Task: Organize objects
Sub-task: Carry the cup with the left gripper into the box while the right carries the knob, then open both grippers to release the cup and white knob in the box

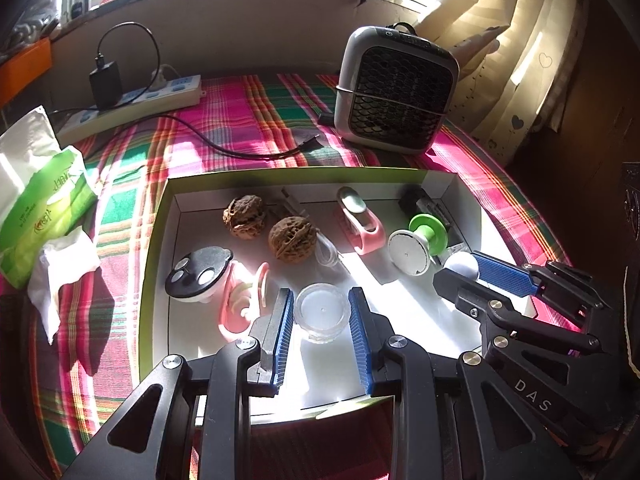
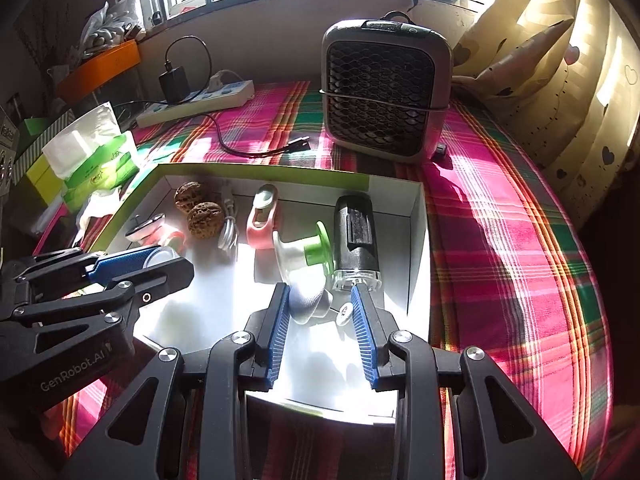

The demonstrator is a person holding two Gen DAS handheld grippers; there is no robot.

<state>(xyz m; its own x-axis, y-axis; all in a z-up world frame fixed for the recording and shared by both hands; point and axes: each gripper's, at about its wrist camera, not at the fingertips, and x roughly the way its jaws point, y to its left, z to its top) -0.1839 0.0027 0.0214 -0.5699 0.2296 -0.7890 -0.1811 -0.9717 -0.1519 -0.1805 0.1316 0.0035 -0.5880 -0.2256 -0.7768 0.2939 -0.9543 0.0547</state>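
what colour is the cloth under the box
Pink, green and white plaid cloth, clearest in the right wrist view.

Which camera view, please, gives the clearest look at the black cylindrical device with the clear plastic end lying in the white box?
The right wrist view: the black cylindrical device with the clear plastic end lies in full sight by the box's right wall. In the left wrist view only its dark top shows at the far corner, behind the green and white spool.
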